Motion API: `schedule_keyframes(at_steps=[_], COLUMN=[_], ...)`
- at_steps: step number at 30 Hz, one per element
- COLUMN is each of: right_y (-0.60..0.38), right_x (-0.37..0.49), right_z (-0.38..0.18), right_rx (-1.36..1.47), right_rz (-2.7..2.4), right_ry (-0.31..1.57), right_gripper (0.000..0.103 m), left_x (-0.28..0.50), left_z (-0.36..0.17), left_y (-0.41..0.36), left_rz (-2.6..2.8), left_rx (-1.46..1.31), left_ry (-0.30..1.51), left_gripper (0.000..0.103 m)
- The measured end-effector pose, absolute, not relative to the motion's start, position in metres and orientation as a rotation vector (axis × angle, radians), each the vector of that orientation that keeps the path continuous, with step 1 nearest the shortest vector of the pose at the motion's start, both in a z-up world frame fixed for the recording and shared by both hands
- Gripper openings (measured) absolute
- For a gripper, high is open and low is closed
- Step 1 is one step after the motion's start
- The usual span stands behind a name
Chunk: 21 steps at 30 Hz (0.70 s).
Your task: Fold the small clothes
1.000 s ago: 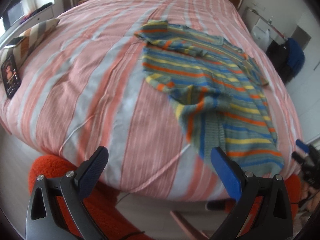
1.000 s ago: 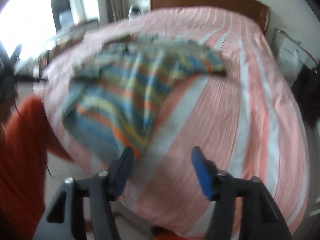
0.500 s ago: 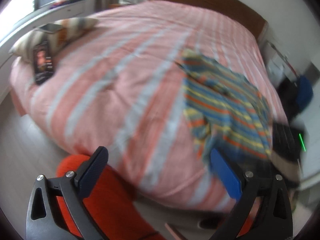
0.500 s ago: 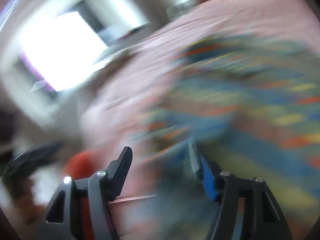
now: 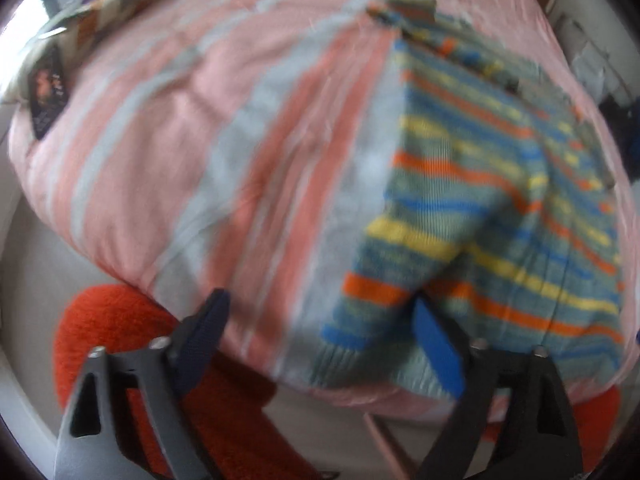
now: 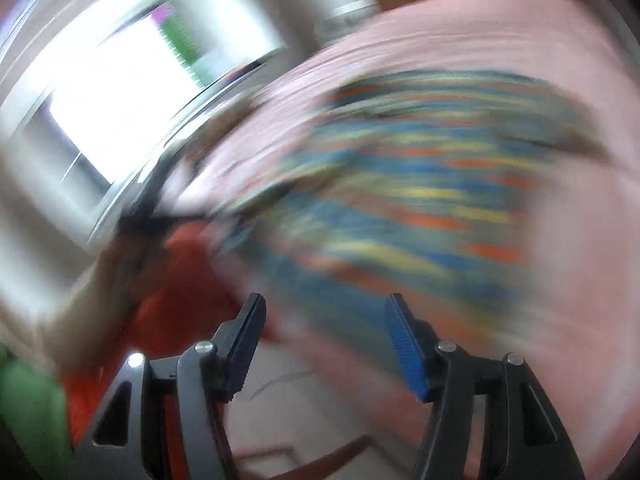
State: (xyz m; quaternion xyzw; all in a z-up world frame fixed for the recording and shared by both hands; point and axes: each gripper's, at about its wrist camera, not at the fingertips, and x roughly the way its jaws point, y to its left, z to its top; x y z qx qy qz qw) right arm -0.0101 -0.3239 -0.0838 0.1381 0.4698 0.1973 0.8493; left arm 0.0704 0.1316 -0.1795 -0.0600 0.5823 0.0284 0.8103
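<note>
A small knitted sweater [image 5: 492,216] with blue, yellow, orange and grey-green stripes lies on the pink striped bed [image 5: 224,128], its hem hanging at the near edge. My left gripper [image 5: 320,332] is open and empty, just in front of the sweater's lower left corner, its right finger beside the hem. In the right wrist view the sweater [image 6: 408,200] is heavily blurred. My right gripper [image 6: 324,340] is open and empty, close to the sweater's near edge.
A dark phone [image 5: 46,104] and a striped pillow [image 5: 108,4] lie at the bed's far left. An orange fuzzy sleeve or cushion [image 5: 132,360] is below the bed edge. A bright window [image 6: 120,92] is left in the right wrist view.
Both grippers have moved in toward the sweater at the near bed edge. The sweater now fills much more of both views. The right view swung quickly and is blurred.
</note>
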Motion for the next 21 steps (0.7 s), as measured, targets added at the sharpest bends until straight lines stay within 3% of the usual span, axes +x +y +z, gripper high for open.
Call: schedule_keyframes(at_steps=[2, 4, 5, 6, 7, 8, 10, 11, 16, 21], right_y=[-0.366, -0.368, -0.361, -0.352, -0.34, -0.33, -0.318, -0.316, -0.324, -0.31], right_x=[-0.018, -0.032, -0.035, -0.037, -0.036, -0.032, -0.023, -0.018, -0.032, -0.037], right_z=[-0.093, -0.112, -0.116, -0.119, -0.124, -0.128, -0.138, -0.142, -0.117, -0.134], right_rx=[0.409, 0.471, 0.464, 0.441, 0.412, 0.388, 0.368, 0.354, 0.413, 0.316], right_rz=[0.31, 0.348, 0.377, 0.406, 0.425, 0.434, 0.449, 0.419, 0.47, 0.416], right_ry=[1.026, 1.084, 1.096, 1.096, 1.085, 1.061, 1.067, 1.086, 1.09, 1.207], right_gripper=[0.064, 0.064, 0.064, 0.064, 0.063, 0.061, 0.031, 0.004, 0.004, 0.003], left_x=[0.07, 0.068, 0.067, 0.067, 0.068, 0.069, 0.069, 0.067, 0.048, 0.057], left_z=[-0.185, -0.182, -0.181, -0.181, -0.183, -0.184, -0.18, -0.177, -0.146, -0.172], left_y=[0.124, 0.115, 0.112, 0.109, 0.106, 0.104, 0.102, 0.104, 0.124, 0.112], left_rz=[0.051, 0.024, 0.006, -0.015, -0.039, -0.062, -0.078, -0.092, -0.148, -0.097], left_rx=[-0.098, -0.056, -0.048, -0.044, -0.042, -0.044, -0.034, -0.034, -0.031, 0.109], left_ry=[1.251, 1.233, 1.231, 1.229, 1.238, 1.255, 1.259, 1.261, 1.245, 1.286], left_gripper=[0.08, 0.068, 0.052, 0.024, 0.01, 0.005, 0.004, 0.003, 0.003, 0.003])
